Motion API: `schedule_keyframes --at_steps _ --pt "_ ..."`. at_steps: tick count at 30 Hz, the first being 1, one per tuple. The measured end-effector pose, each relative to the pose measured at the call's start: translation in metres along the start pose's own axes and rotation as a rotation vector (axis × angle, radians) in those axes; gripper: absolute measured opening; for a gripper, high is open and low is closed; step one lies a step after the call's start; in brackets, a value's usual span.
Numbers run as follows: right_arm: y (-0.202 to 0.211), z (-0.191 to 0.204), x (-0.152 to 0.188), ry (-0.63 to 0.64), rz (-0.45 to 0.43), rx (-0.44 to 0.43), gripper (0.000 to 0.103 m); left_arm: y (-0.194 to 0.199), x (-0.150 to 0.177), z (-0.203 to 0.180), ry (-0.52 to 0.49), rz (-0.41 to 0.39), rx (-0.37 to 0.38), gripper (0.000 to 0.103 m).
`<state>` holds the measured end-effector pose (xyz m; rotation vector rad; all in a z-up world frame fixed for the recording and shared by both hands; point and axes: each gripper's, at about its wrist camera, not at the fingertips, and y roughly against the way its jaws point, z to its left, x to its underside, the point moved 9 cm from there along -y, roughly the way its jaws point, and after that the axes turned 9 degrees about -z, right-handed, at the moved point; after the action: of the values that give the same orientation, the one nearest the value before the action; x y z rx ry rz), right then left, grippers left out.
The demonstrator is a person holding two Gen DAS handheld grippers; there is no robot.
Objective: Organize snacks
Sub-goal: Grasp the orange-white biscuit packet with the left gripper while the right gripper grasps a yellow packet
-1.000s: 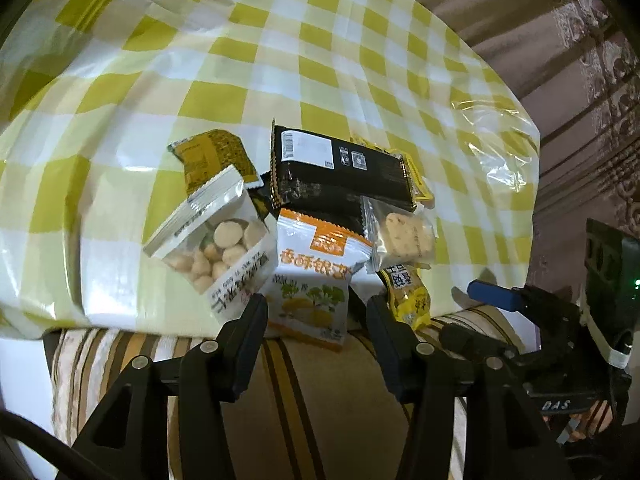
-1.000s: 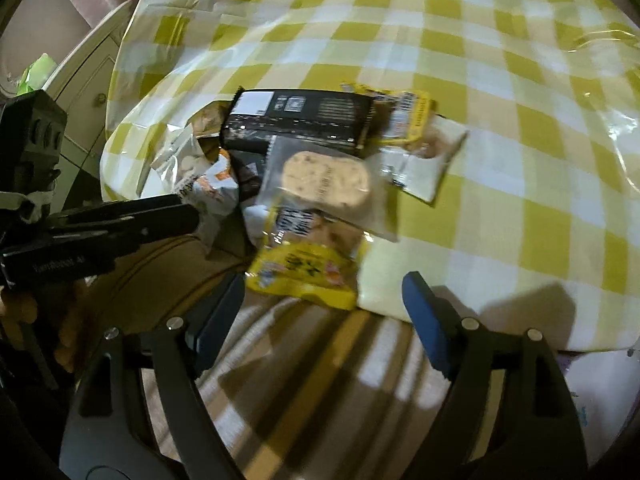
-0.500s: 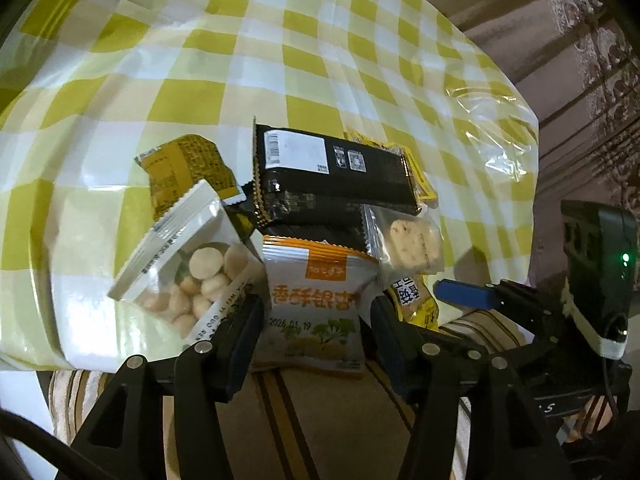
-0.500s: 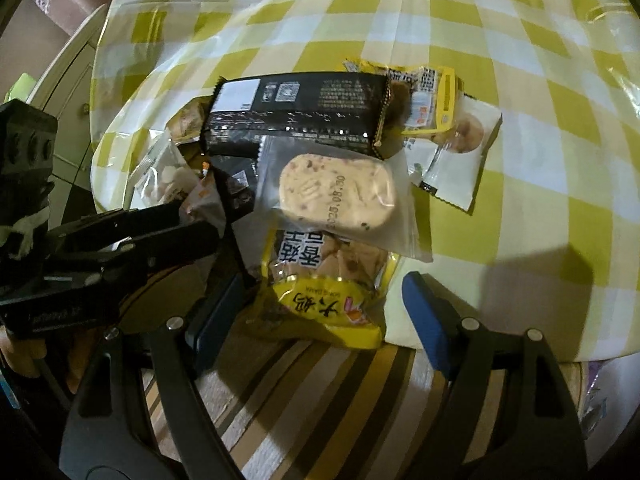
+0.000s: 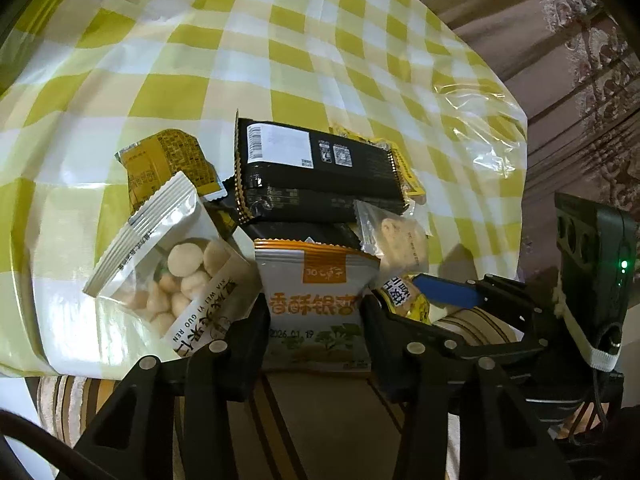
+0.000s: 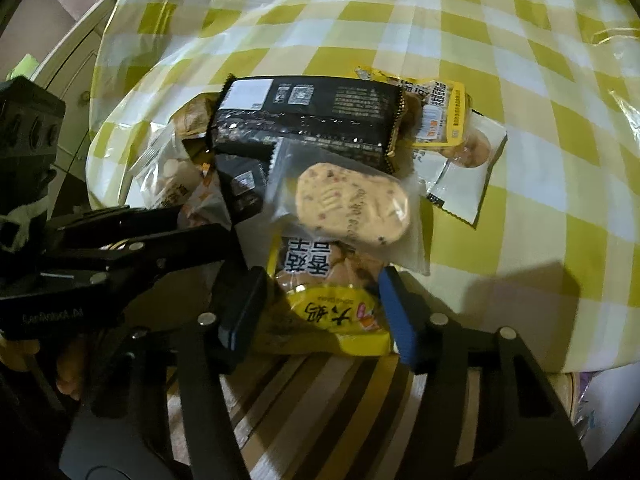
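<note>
Yellow-checked tablecloth (image 5: pixel 192 92) carried a heap of snack packets at its near edge. Left gripper (image 5: pixel 314 326) was closing around the orange-and-white packet (image 5: pixel 316 304), right gripper (image 6: pixel 320 308) around the yellow packet (image 6: pixel 336 312); whether either pressed yet was unclear.

warm yellowish indoor light here, fairly dim, and it falls off to black in the corners of both fisheye views. the checked tablecloth (image 5: pixel 280 60) bows hard toward the edges. glare flashes off clear plastic film (image 5: pixel 480 128) on the far right of the left wrist view, and off the black wrapper (image 6: pixel 304 120). a soft dark shadow (image 6: pixel 520 280) lies on the cloth in the right wrist view. edges go soft; the centre stays readable.
</note>
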<state>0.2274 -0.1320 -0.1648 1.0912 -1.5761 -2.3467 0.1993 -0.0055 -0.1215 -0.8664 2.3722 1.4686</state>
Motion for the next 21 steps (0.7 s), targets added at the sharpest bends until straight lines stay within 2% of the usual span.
schedule_keyframes --at_steps 8,21 --pt "0.014 0.0 0.007 -0.003 -0.023 -0.02 0.055 0.009 0.001 -0.006 -0.009 -0.029 -0.005 0.043" --pt "0.045 -0.011 0.012 -0.03 -0.076 -0.046 0.053 0.024 0.008 -0.017 -0.01 -0.055 0.001 0.042"
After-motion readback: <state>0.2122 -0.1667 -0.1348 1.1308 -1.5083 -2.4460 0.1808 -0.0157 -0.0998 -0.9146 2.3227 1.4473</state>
